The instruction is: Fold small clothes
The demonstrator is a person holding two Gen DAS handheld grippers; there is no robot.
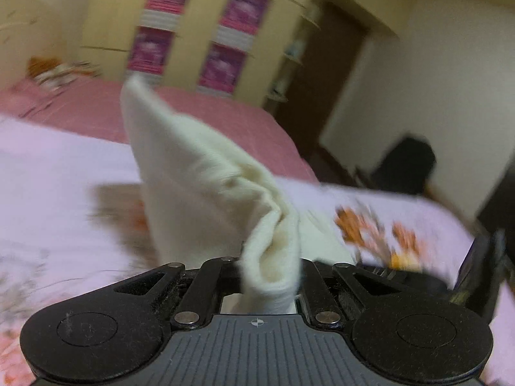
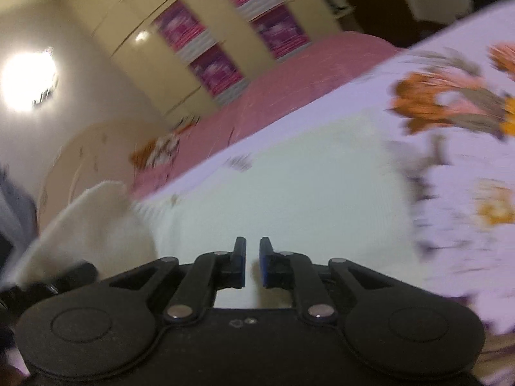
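One cream garment (image 1: 206, 173) rises toward 11 o'clock, clamped in left gripper (image 1: 270, 276); right gripper (image 2: 252, 257), narrowly parted, apparently empty.

Soft matt knit cream garment (image 1: 199, 173)

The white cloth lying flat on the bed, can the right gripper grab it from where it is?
Probably yes. The right gripper has a small gap between its jaws with nothing in it, and the white cloth lies just ahead with nothing between. The picture is blurry, though.
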